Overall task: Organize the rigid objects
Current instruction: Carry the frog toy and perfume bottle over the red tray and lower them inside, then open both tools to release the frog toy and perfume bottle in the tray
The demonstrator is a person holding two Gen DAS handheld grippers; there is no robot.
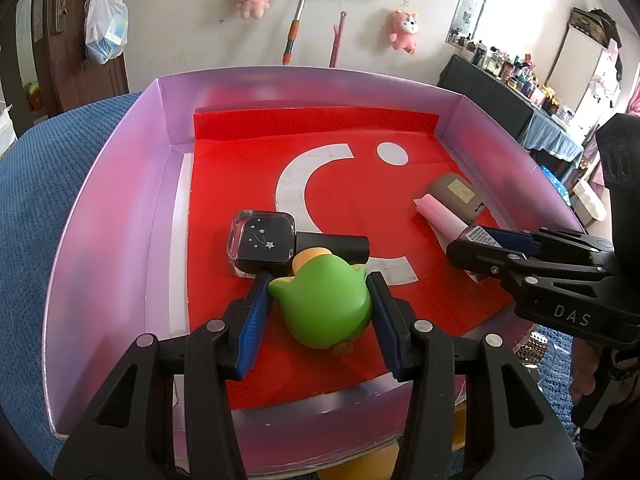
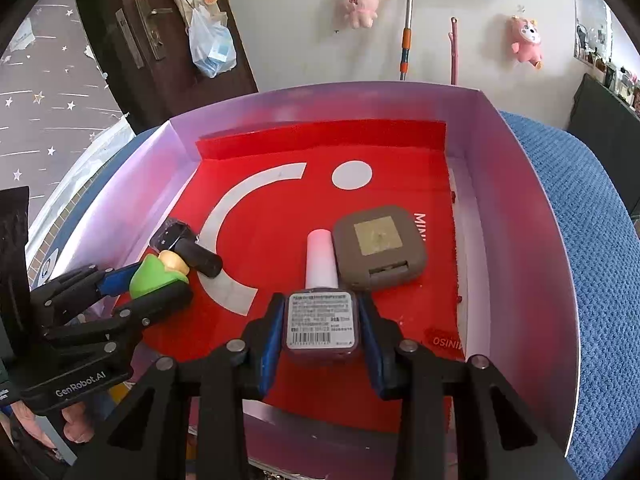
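so both hands are busy inside the purple box (image 1: 108, 208) with the red liner right now. the left gripper (image 1: 320, 304) is clamped on the green duck toy (image 1: 324, 300), blue pads pressing on both its sides, sitting in the lower middle of the left wrist view. whether the toy is resting on the liner or just off it, i can't tell. right behind it, touching or nearly so, is the black perfume bottle (image 1: 264, 246) with little stars, lying on its side with its black cap pointing right.

the right gripper (image 2: 320, 326) is squeezed onto a nail polish bottle (image 2: 322, 322), barcode label facing the camera, pale pink cap (image 2: 320, 258) pointing away toward the upper part of the frame. just right of that cap is the brown square case (image 2: 380, 248), flat on the liner, apparently touching the cap.

progress-wise i'd say pretty far along: four things are in the box, two already lying there by themselves, two still gripped. what's left looks like setting down and letting go of the duck and the polish. something yellow peeks out under the box's near edge at the bottom of the left view, can't tell what it is.
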